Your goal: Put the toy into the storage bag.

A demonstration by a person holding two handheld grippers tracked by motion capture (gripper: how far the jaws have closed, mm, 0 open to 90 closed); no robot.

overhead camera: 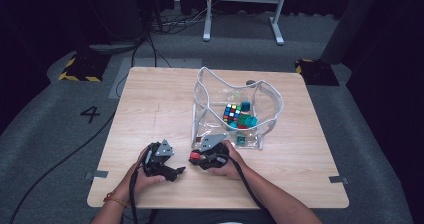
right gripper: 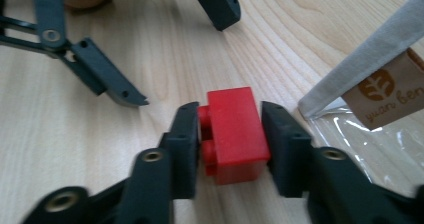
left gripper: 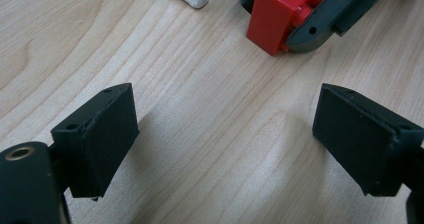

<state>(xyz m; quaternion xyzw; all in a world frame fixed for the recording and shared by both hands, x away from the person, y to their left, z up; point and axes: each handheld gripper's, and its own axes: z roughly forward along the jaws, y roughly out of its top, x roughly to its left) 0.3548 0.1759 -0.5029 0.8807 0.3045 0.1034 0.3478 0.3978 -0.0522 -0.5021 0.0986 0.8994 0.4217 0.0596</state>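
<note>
High view: the left gripper [overhead camera: 176, 172] and right gripper [overhead camera: 195, 157] rest low on the table [overhead camera: 150, 104], near its 6 o'clock edge. A clear bag [overhead camera: 235, 109] of toys stands at 1 o'clock from them.

Left gripper view: its jaws gape wide over bare wood; the red brick [left gripper: 277, 16] sits at 1 o'clock.

Right gripper view: the jaws clamp the brick [right gripper: 235, 131] from both sides, on the table, bag corner at 3 o'clock.

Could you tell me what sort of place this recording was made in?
Probably a lab or studio set up for recording: a lone wooden table on grey carpet, black curtains around it, hazard-striped floor weights and a number 4 marked on the floor.
</note>
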